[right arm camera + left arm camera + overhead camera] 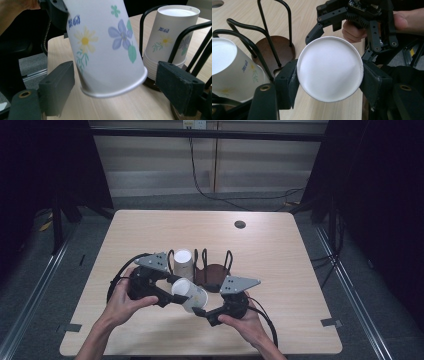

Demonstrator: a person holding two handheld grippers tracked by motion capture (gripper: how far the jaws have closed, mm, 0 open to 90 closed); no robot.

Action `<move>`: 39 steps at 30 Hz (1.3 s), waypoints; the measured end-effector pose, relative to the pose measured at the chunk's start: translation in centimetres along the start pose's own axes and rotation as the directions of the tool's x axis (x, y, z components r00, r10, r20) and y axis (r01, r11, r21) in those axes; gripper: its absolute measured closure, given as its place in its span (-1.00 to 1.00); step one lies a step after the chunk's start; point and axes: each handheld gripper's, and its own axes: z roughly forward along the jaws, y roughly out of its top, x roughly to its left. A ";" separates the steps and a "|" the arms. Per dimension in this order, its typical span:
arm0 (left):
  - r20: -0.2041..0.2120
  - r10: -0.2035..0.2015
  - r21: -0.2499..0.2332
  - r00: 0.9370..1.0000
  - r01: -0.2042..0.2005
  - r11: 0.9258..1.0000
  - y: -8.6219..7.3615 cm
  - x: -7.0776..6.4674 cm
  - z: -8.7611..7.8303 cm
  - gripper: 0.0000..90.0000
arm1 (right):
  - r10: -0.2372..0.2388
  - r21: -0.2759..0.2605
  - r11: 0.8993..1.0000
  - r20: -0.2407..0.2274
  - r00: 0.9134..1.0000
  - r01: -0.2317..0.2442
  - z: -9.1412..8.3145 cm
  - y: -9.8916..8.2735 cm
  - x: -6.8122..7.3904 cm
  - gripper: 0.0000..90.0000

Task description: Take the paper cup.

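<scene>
A flowered white paper cup (190,294) lies on its side in the air just above the table, with my left gripper (172,292) shut on it. The left gripper view faces the cup's white base (329,67), both pads pressing its sides. My right gripper (115,82) stands open around the cup's rim end (112,45); its right pad (175,85) is clear of the rim. A stack of matching cups (182,262) sits upside down in a black wire rack (215,272) with a brown base, just behind the grippers.
The pale wooden table (280,265) has a dark round hole (240,224) near its far edge. The rack's wire loops (262,32) rise close to the left gripper. Cables trail from both grippers toward the table's near edge.
</scene>
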 end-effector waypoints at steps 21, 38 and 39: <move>0.060 -0.010 -0.016 0.998 0.011 1.000 0.2 -0.1 0.4 -0.17 | -0.051 0.013 0.999 -0.059 0.997 0.051 0.7 -0.1 0.3 -0.50; 0.053 -0.017 -0.042 0.998 0.019 0.999 -0.2 0.2 0.9 -0.30 | -0.053 0.040 0.998 -0.061 0.997 0.056 0.4 0.0 0.2 -0.40; 0.054 -0.019 -0.039 0.998 0.021 0.999 -0.2 0.2 1.0 -0.33 | -0.053 0.043 0.998 -0.061 0.997 0.056 0.5 0.0 0.2 -0.40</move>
